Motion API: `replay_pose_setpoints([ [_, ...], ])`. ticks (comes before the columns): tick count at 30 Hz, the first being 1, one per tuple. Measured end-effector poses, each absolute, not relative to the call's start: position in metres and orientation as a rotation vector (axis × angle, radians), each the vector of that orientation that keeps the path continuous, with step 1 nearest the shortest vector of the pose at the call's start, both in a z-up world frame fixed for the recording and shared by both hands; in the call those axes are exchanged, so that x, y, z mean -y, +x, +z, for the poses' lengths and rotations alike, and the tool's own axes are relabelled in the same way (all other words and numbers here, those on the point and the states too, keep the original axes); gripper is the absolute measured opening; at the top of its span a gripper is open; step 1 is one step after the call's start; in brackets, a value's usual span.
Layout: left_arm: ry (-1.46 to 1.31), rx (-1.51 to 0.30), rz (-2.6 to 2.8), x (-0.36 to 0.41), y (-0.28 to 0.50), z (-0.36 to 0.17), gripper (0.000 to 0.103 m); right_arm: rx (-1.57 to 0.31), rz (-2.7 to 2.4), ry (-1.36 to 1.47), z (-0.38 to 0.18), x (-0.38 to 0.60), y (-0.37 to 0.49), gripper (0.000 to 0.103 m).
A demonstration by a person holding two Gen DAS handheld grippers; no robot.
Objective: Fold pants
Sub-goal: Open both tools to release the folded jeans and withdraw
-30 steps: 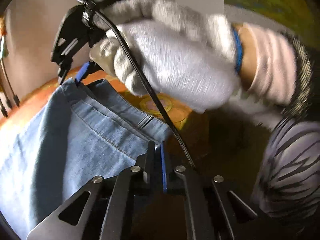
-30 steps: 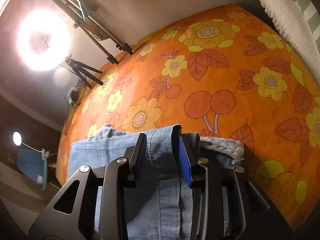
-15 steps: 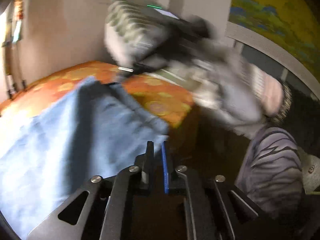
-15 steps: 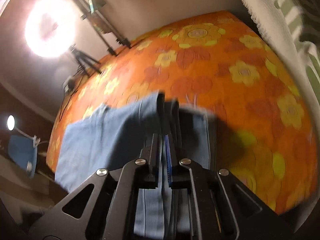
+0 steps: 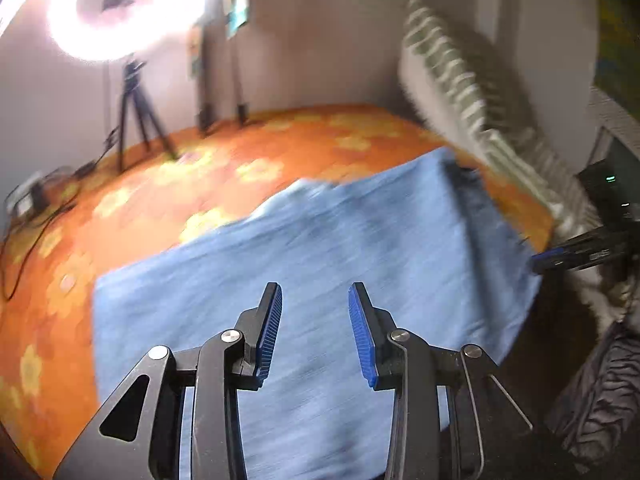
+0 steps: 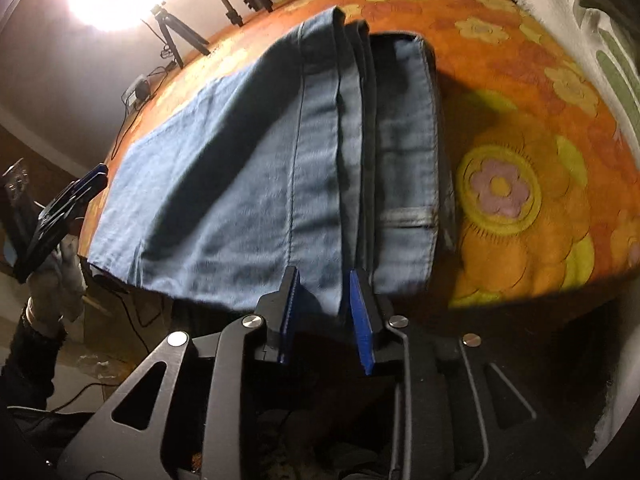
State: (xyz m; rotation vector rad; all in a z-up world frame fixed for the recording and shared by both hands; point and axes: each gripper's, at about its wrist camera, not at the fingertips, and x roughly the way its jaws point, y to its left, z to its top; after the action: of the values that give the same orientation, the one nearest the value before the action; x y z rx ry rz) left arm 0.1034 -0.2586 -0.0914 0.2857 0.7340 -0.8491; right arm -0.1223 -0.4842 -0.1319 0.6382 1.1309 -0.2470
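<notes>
Pants of light-blue denim [image 6: 248, 184] lie folded on the orange flowered bedspread [image 6: 520, 208]. Left gripper [image 5: 315, 330] is opening, empty above the cloth. Right gripper [image 6: 324, 312] is opening around the fold at twelve o'clock; withdraw straight back to avoid dragging layers.

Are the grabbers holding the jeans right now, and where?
Neither holds them. The left hand-held gripper is opening over the jeans, nothing between its pads. The right hand-held gripper is opening around their folded near edge, letting go.
</notes>
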Motion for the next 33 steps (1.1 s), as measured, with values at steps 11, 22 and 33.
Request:
replay_pose_setpoints([
  [11, 0.274, -0.815, -0.761, 0.238, 0.130, -0.128, 0.033, -1.071, -0.303, 0.594, -0.116, 0.470, -0.134, 0.005],
  [22, 0.241, -0.804, -0.765, 0.229, 0.127, -0.126, 0.033, -1.060, -0.405, 0.540, -0.102, 0.471, -0.149, 0.002],
  [33, 0.069, -0.801, -0.640, 0.148, 0.100, -0.109, 0.039, -0.989, -0.194, 0.402, -0.072, 0.421, -0.052, 0.010],
])
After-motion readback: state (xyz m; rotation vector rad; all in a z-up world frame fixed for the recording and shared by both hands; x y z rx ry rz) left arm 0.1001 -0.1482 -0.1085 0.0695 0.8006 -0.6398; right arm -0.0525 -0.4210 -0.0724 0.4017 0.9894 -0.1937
